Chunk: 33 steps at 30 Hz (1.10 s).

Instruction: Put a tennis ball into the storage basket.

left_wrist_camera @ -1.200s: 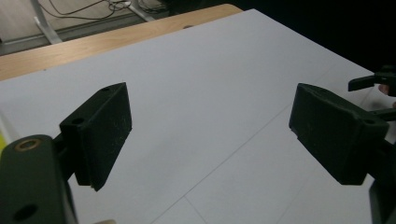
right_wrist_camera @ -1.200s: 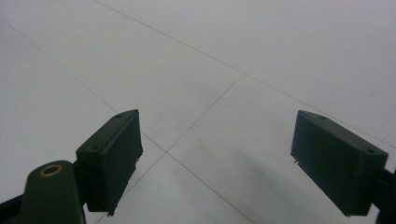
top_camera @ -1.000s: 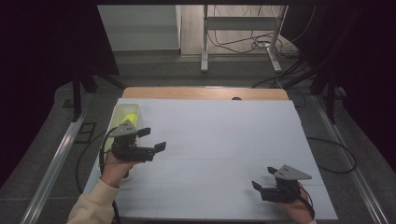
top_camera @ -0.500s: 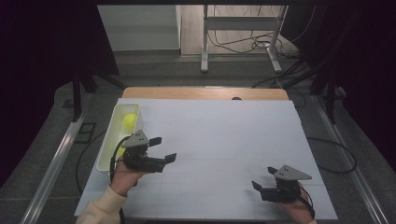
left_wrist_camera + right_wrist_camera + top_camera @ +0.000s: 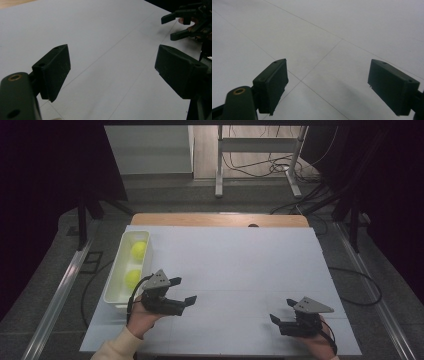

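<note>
Here the released left gripper (image 5: 184, 291) sits just right of the tray (image 5: 115, 287) holding two balls (image 5: 133, 278), seemingly nearer than the released right gripper (image 5: 278, 321).

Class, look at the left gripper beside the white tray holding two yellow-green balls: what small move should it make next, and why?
Probably swing the left gripper back toward the white rectangular tray and over the nearer yellow-green ball. Its jaws stand open with nothing between them and point away from the tray, over bare white table. The right gripper, also open and empty, sits far from both balls.
</note>
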{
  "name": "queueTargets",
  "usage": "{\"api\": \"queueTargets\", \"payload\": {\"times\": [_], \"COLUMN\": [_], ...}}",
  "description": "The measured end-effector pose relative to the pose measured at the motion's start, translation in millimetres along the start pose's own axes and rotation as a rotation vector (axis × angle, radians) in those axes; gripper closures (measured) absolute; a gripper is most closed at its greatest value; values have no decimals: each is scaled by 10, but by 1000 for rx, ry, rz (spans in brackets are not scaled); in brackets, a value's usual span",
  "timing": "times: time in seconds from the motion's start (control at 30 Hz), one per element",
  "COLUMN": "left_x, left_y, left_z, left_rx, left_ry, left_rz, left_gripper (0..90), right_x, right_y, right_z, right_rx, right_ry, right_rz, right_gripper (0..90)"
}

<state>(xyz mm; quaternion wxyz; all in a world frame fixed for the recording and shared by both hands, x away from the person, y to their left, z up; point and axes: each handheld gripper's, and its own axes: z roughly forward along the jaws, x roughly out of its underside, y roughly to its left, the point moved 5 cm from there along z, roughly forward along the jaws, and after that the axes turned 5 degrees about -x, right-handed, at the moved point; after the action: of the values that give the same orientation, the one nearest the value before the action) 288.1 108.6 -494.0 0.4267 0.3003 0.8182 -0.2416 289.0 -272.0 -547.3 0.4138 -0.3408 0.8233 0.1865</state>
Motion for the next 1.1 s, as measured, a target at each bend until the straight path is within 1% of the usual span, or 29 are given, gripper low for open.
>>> {"api": "queueTargets", "payload": {"times": [0.1, 0.13, 0.2, 0.27, 0.37, 0.47, 0.6, 0.83, 1.1], "left_x": [41, 96, 155, 186, 284, 355, 451, 578, 656], "left_y": [-8, -16, -19, -20, -12, 2, 28, 82, 127], "left_z": [18, 41, 66, 79, 112, 124, 113, 30, -59], "left_rx": [-2, 0, -3, -4, -21, -24, -41, -60, -68], "left_ry": [4, 10, 22, 26, 43, 52, 65, 56, 36], "left_rz": [1, -1, 0, 2, 14, 8, 11, -1, -18], "left_gripper": [138, 139, 140, 140, 141, 142, 142, 143, 144], "right_x": [-1, -1, -3, -3, -4, -3, -2, -2, 0], "right_y": [2, 2, 3, 2, 2, 0, 2, 5, 28], "right_z": [-1, -2, -2, -3, -3, -5, -9, -12, -6], "right_rx": [0, 0, 0, 0, 0, 1, 1, -7, -18], "right_ry": [-1, -1, -4, -4, -4, -4, -2, -8, -5], "right_rz": [0, -1, 1, 1, 0, 1, -1, 1, -12], "right_gripper": [166, 166, 166, 166, 166, 166, 166, 165, 163]}}
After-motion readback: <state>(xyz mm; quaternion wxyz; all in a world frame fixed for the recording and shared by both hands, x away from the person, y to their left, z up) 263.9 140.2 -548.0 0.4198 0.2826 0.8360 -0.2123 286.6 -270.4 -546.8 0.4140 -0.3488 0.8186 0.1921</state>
